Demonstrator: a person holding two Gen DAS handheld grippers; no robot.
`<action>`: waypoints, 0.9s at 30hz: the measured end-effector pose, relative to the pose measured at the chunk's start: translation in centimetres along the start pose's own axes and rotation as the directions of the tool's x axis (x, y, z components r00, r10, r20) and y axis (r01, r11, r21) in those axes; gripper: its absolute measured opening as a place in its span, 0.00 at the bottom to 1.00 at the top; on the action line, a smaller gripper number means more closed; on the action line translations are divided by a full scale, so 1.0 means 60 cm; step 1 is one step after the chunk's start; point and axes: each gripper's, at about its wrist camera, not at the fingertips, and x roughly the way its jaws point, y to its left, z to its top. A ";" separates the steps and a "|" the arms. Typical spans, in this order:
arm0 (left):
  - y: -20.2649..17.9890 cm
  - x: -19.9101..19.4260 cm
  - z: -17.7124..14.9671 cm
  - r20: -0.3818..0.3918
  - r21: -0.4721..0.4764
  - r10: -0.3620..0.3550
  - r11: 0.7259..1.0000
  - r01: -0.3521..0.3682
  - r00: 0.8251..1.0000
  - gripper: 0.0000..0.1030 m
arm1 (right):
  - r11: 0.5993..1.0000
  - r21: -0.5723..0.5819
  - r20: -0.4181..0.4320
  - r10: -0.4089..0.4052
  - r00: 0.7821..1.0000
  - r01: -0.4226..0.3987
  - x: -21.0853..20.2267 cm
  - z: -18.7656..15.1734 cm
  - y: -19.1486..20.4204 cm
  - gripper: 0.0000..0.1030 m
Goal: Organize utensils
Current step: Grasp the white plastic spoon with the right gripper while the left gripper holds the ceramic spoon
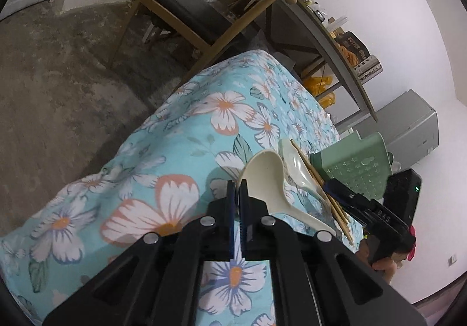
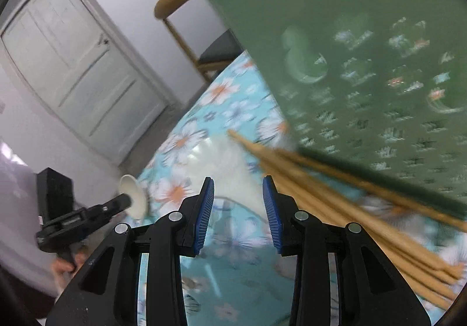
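Covering the worktop point(image 1: 181, 133) is a turquoise cloth printed with white and orange flowers; bare grey floor point(image 1: 58, 69) lies to its left. Beyond the far end stand a wooden chair point(image 1: 181, 5) with a dark seat, a grey shelf point(image 1: 335, 43) of packets against the white wall, and a grey box point(image 1: 414, 121) to the right.

The left tongs point(image 1: 237, 188) are clenched on the rim of a cream spoon point(image 1: 265, 180). Its bowl is far and tipped on edge, and its handle runs near-right down to the cloth. Just beyond lies a second, pale spoon point(image 1: 294, 162), lengthwise the same way. Wooden chopsticks point(image 1: 324, 191) lie along its right side, their tips pointing far-left. A green holder point(image 1: 356, 168) with star cut-outs stands right of them.

The right tongs point(image 2: 238, 203) are released, with nothing gripped, above the pale spoon point(image 2: 221, 162), which is blurred here.

Only the right view shows a panelled door point(image 2: 78, 69) on the left wall, and the left tongs point(image 2: 128, 200) from the side with the cream spoon point(image 2: 132, 194) at their tip and a hand point(image 2: 68, 264) beneath. Only the left view shows the shelf, the grey box and the right tongs point(image 1: 332, 184) reaching in from the right. The holder point(image 2: 364, 63) fills the upper right of the right view, smeared by motion, with the chopsticks point(image 2: 335, 180) fanning out below it.
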 end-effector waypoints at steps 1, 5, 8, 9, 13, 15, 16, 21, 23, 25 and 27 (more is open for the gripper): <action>0.000 -0.001 0.001 -0.001 0.004 -0.005 1.000 0.005 1.000 0.02 | 1.000 -0.007 0.002 -0.013 1.000 0.013 0.005 0.003 0.001 0.34; 0.000 0.001 0.002 -0.012 -0.003 -0.033 0.999 0.033 0.999 0.02 | 1.000 -0.012 -0.022 -0.001 1.000 0.001 0.030 0.020 -0.002 0.34; 0.003 0.001 0.002 -0.015 -0.009 -0.042 0.999 0.042 0.999 0.02 | 1.000 -0.014 -0.029 0.006 1.000 -0.006 0.039 0.025 0.000 0.34; 0.005 0.000 0.002 -0.016 -0.014 -0.048 0.999 0.047 0.999 0.02 | 1.000 -0.020 -0.037 0.010 0.999 -0.011 0.043 0.025 0.002 0.34; 0.006 0.001 -0.001 -0.024 -0.025 -0.065 0.998 0.065 0.998 0.02 | 1.000 -0.015 -0.040 0.018 0.999 -0.019 0.052 0.026 0.009 0.34; 0.002 0.000 -0.002 -0.021 -0.016 -0.065 0.998 0.065 0.998 0.02 | 0.999 -0.001 -0.038 0.038 0.999 -0.038 0.052 0.027 0.010 0.31; 0.000 -0.002 -0.003 -0.019 -0.009 -0.066 0.998 0.066 0.998 0.02 | 0.998 0.004 -0.041 0.055 0.998 -0.055 0.051 0.028 0.010 0.27; 0.004 -0.003 -0.001 -0.012 -0.019 -0.073 0.997 0.073 0.997 0.02 | 0.998 -0.013 -0.082 0.060 0.995 -0.061 0.069 0.025 0.024 0.26; 0.006 -0.004 -0.001 -0.013 -0.028 -0.081 0.996 0.081 0.997 0.02 | 0.998 -0.019 -0.102 0.052 0.993 -0.054 0.080 0.021 0.031 0.26; 0.002 -0.003 -0.001 -0.014 -0.020 -0.080 0.997 0.080 0.997 0.02 | 0.999 -0.024 -0.089 0.040 0.995 -0.042 0.081 0.017 0.034 0.26; 0.000 -0.001 -0.001 -0.014 -0.010 -0.068 0.998 0.068 0.998 0.02 | 0.999 -0.014 -0.076 0.034 0.997 -0.036 0.083 0.013 0.034 0.18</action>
